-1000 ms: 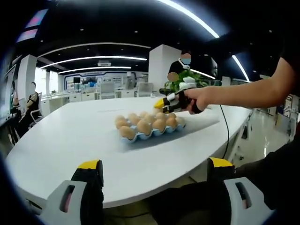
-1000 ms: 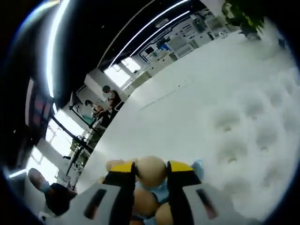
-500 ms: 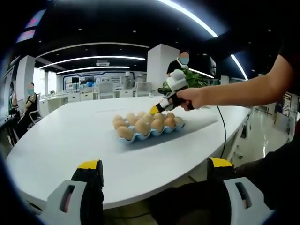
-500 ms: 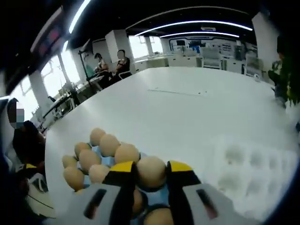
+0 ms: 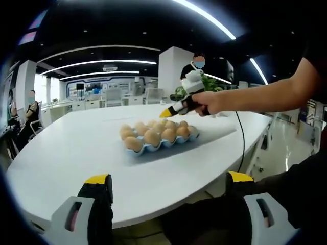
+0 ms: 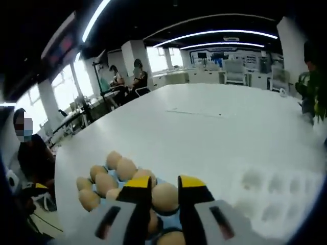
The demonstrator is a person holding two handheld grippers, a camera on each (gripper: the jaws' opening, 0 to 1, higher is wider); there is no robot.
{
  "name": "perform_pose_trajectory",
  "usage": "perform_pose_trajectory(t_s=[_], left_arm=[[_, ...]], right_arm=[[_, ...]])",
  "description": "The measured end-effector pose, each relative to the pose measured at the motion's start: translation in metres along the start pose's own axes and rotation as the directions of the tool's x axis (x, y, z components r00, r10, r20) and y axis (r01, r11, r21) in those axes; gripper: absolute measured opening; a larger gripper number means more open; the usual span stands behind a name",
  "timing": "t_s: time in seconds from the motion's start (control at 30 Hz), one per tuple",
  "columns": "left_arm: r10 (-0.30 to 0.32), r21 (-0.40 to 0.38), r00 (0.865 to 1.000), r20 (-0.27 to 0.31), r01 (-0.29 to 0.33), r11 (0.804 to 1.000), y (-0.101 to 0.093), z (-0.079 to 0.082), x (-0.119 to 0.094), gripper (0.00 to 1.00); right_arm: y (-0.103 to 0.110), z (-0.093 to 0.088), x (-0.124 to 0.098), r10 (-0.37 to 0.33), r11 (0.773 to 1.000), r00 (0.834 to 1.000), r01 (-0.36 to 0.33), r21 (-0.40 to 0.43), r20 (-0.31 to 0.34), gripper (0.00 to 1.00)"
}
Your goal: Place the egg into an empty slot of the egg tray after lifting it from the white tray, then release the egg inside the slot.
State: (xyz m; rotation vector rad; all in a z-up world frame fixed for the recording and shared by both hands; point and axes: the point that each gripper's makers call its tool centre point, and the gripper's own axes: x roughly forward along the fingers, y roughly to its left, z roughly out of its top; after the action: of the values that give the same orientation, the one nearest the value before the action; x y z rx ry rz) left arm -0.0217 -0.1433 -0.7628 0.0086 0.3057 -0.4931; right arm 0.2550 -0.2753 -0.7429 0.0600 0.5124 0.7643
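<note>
A long white table (image 5: 66,153) filled the middle of the left gripper view and most of the right gripper view (image 6: 204,132). In the right part of the right gripper view lay the white tray (image 6: 278,196), its round hollows showing pale and bare. The blue egg tray (image 5: 162,144) sat at the centre of the left gripper view, loaded with brown eggs, and appeared again at the lower left of the right gripper view (image 6: 166,222). The left gripper (image 5: 168,185) rose from the bottom of its own view with its yellow-tipped jaws spread wide and nothing between them. The right gripper (image 6: 165,186), held in a hand (image 5: 210,102) just right of centre in the left gripper view, hung over the egg tray. In its own view its jaws stood parted either side of the egg (image 6: 165,197), which sat low between them among the other eggs; whether the tips touched it I cannot tell.
</note>
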Motion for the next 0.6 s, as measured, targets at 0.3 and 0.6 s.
perform_pose_trajectory(t_s=[0.3, 0.6], left_arm=[[0.001, 0.010, 1.000, 0.010, -0.001, 1.000, -0.003, 0.005, 0.003, 0.93], [0.039, 0.008, 0.999, -0.003, -0.039, 0.999, 0.005, 0.001, 0.004, 0.96]], right_arm=[[-0.014, -0.003, -0.022, -0.013, 0.998, 0.997, 0.007, 0.065, 0.081, 0.17], [-0.056, -0.015, -0.074, -0.133, 0.989, 0.981, 0.141, -0.048, 0.142, 0.17]])
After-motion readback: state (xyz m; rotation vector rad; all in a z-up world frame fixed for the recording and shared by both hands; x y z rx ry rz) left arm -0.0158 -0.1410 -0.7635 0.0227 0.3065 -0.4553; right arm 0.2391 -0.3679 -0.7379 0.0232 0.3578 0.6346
